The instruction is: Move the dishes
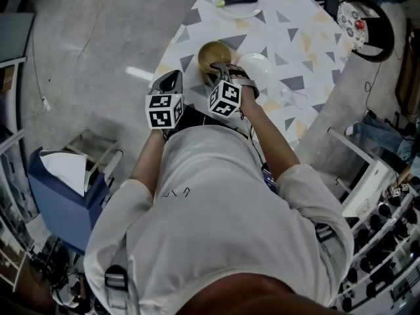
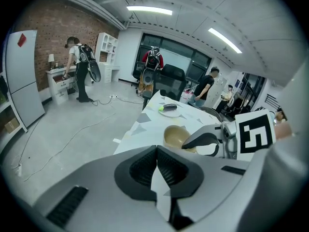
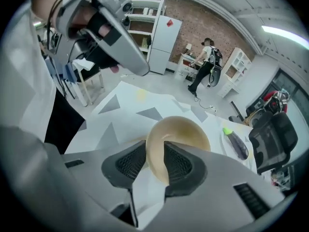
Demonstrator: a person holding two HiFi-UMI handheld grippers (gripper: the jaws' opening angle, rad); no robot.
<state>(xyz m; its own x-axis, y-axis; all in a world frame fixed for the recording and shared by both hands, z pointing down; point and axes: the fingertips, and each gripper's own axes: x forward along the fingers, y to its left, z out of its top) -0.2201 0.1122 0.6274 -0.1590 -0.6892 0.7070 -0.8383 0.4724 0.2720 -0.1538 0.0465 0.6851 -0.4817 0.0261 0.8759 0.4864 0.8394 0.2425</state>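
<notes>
Table edge: the table (image 1: 298,41), with its triangle pattern, has a curved edge. The near part of this edge runs just in front of both grippers, and open grey floor (image 1: 85,51) lies to its left.
Tan bowl: the tan bowl (image 1: 211,53) stands upright on the table, near that near edge. The white dish (image 1: 261,67) is just beside it on the right (touching or not, I cannot tell).
Right gripper: the right gripper (image 3: 154,159) points steeply down, its jaws a narrow gap apart. The near rim of the tan bowl stands between them, one pad outside the wall and one inside. The pads do not seem to press on it.
Left gripper: the left gripper (image 2: 157,151) is at the table edge, left of the tan bowl. Its jaws are closed together with nothing between them.
Free room: the table is bare between the tan bowl and the far plate (image 1: 244,12), which carries an eggplant (image 1: 237,0).
Hidden: in the head view the person's arms and body cover the nearest part of the table. In the right gripper view the jaws cover the foot of the tan bowl.
Hard to make out: a clear object (image 1: 294,98) lies on the table right of the white dish, too faint to name.
Cut off: the far side of the table leaves the head view at the top.
</notes>
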